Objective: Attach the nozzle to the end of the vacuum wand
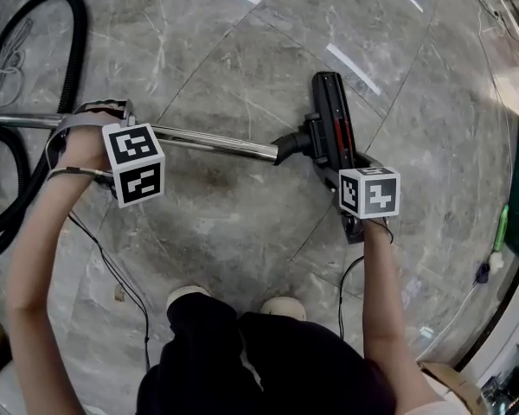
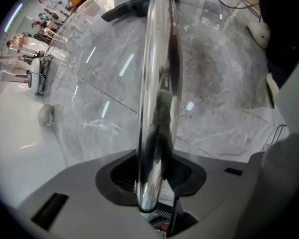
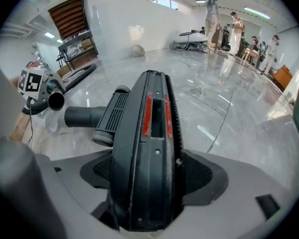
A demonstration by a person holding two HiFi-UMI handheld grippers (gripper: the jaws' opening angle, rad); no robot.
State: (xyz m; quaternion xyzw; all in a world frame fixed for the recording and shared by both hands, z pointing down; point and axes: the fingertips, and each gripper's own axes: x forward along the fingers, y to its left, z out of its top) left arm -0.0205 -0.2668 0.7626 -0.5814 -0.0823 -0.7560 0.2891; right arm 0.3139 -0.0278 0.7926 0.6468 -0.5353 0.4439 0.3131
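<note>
Nozzle in steeply down-angled right gripper

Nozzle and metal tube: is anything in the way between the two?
Nothing visible is. The nozzle has its neck right beside the open end of the tube, and only floor shows around them.

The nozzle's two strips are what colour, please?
The strips are red, clearest in the right gripper view.
</note>
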